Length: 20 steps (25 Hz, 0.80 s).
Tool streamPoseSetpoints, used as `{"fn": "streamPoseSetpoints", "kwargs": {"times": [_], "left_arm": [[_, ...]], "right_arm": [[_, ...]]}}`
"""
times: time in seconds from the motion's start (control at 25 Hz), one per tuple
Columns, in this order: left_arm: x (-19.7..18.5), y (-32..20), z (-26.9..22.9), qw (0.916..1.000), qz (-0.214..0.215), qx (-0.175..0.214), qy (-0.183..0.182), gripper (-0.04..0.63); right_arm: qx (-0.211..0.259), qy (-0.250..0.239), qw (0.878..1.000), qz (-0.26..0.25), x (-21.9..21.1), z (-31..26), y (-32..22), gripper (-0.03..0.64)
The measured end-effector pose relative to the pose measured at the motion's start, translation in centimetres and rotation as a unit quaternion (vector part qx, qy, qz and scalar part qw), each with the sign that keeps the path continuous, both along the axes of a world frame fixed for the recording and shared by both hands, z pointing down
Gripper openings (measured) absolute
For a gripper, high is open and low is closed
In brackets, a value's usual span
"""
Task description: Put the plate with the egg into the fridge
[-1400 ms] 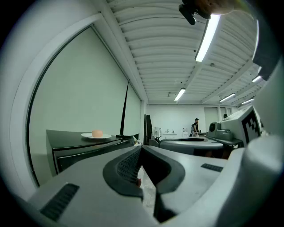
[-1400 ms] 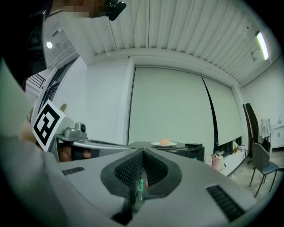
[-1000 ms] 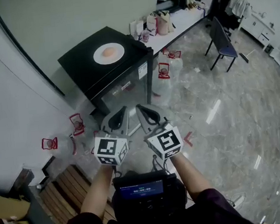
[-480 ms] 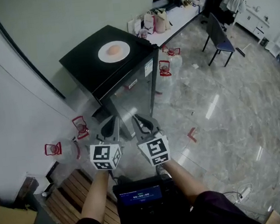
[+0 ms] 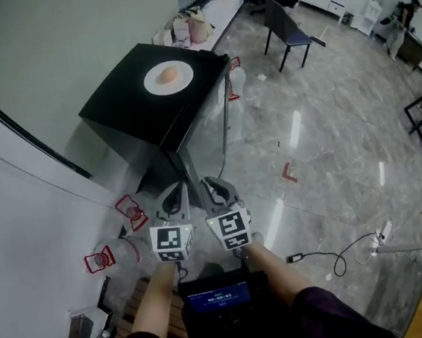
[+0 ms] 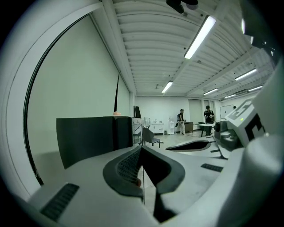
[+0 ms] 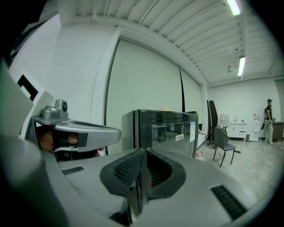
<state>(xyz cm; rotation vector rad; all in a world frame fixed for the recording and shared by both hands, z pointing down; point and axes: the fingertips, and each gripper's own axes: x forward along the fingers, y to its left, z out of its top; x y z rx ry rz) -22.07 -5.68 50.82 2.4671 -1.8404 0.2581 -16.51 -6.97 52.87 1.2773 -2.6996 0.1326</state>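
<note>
A white plate [image 5: 168,77] with an egg [image 5: 169,74] on it rests on top of a black fridge [image 5: 137,105], whose glossy door [image 7: 168,133] is closed. Only the egg's top [image 6: 116,114] peeks over the fridge in the left gripper view. My left gripper [image 5: 174,200] and right gripper [image 5: 215,192] hang side by side well short of the fridge, below its near corner in the head view. Both have their jaws pressed together with nothing between them.
Water jugs with red handles [image 5: 132,212] stand on the floor by the wall to my left. A chair [image 5: 286,29] and a white counter [image 5: 206,15] with bags lie beyond the fridge. A red floor mark [image 5: 289,173] and a cable [image 5: 332,253] sit to my right. People stand far off [image 6: 181,122].
The view has swung and moved closer to the fridge, now seen from its corner side. Both grippers stayed together, shut, and sit lower in the frame.
</note>
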Motion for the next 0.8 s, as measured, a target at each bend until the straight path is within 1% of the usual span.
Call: {"fn": "streamPoseSetpoints", "kwargs": {"times": [0.12, 0.2, 0.28, 0.44, 0.56, 0.68, 0.8], "left_arm": [[0.0, 0.4, 0.9, 0.9999, 0.012, -0.002, 0.005, 0.009], [0.2, 0.7, 1.3, 0.9998, 0.02, -0.003, 0.004, 0.009], [0.3, 0.8, 1.6, 0.9997, 0.025, -0.004, 0.0, 0.009], [-0.4, 0.9, 1.9, 0.9997, 0.024, -0.008, -0.001, 0.009], [-1.4, 0.5, 2.4, 0.9998, 0.019, -0.012, 0.0, 0.009], [-2.1, 0.1, 3.8, 0.9994, 0.029, -0.017, -0.01, 0.009], [-2.8, -0.5, 5.4, 0.9985, 0.048, -0.013, -0.023, 0.009]], "right_arm": [[-0.009, 0.013, 1.0, 0.021, -0.3, 0.8, 0.3, 0.027], [-0.016, 0.013, 0.999, 0.034, -0.3, 1.3, 0.6, 0.051], [-0.021, 0.013, 0.999, 0.042, -0.2, 1.6, 0.7, 0.058], [-0.023, 0.015, 0.999, 0.042, -0.4, 2.3, 1.0, 0.061], [-0.017, 0.026, 0.999, 0.041, -1.0, 2.8, 1.1, 0.061], [-0.021, 0.032, 0.998, 0.058, -1.5, 4.3, 0.6, 0.072], [-0.034, 0.032, 0.996, 0.08, -2.5, 6.4, -0.1, 0.094]]}}
